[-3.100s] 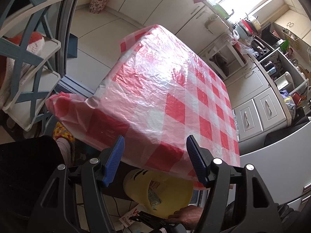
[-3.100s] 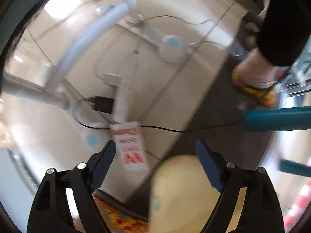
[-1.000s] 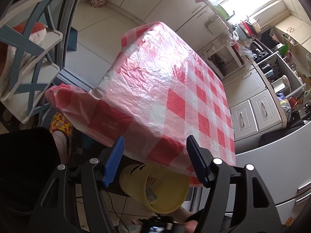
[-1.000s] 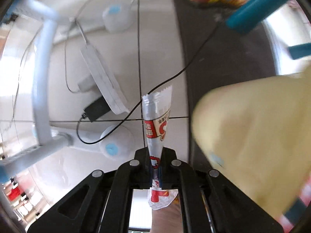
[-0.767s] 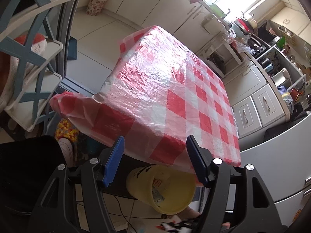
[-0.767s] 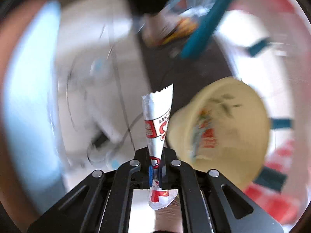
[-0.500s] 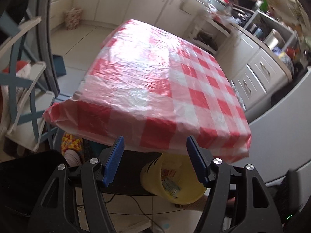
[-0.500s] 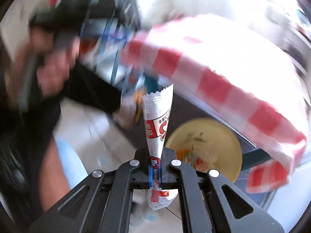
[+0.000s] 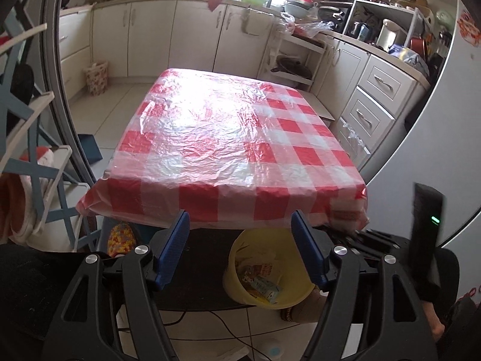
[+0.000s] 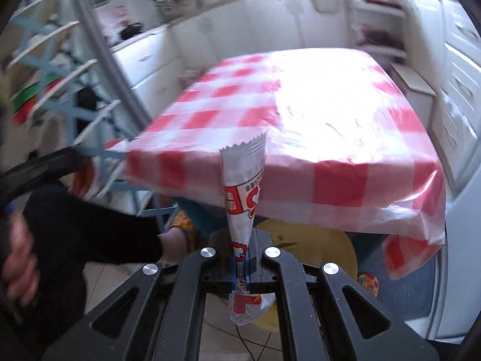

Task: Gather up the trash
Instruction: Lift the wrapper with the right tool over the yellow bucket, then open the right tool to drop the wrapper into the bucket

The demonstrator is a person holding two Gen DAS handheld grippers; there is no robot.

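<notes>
Carrying wrapper (image 10: 244, 192) toward bin (image 9: 267, 273).

Idling wide at 9 o'clock, left gripper (image 9: 240, 252); pinching the wrapper upright at 12, right gripper (image 10: 240, 266). Already holding scraps, bin waiting at 5 under table (image 9: 228, 138); drop-in remaining, likely the last piece. Overhanging cloth edge crowding the bin.

Both wrist cameras look forward from just short of the near edge of the checked surface (image 9: 234, 138), toward the kitchen cabinets (image 9: 192, 33). The right view sits lower and closer; both share the surface (image 10: 300, 114) and yellow bin (image 9: 240, 282).
</notes>
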